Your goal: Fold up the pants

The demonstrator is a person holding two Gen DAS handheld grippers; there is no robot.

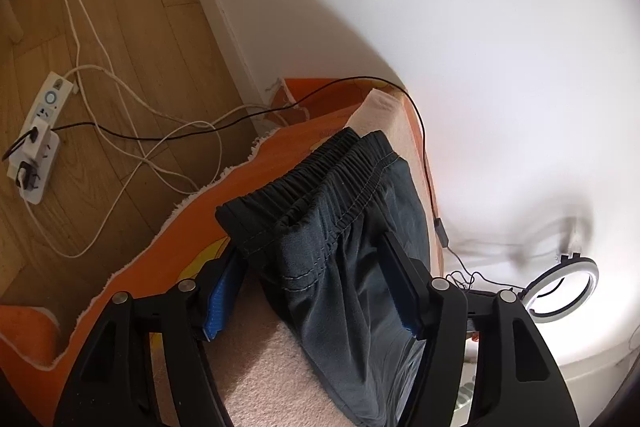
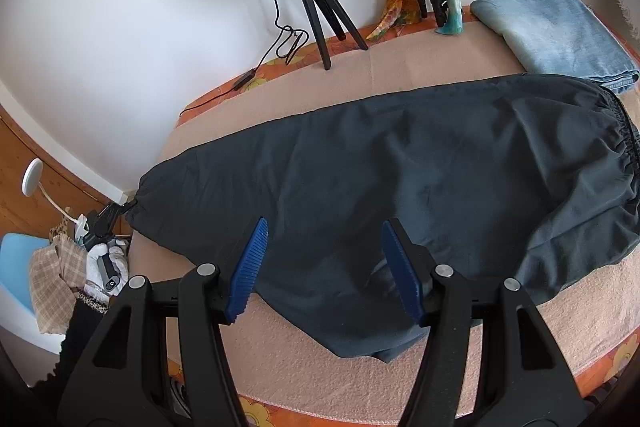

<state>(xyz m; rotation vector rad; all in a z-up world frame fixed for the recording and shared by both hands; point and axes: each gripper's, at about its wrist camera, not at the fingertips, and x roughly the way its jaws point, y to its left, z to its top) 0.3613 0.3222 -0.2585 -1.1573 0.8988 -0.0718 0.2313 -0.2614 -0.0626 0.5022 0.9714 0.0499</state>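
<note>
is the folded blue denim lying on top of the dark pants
No, in the right wrist view the folded denim lies on the pink cover beside the dark pants, whose edge overlaps its corner.

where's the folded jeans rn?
Right wrist view, upper right: the folded jeans lie on the pink blanket, just beyond the dark pants' waistband end, right of the tripod.
</note>
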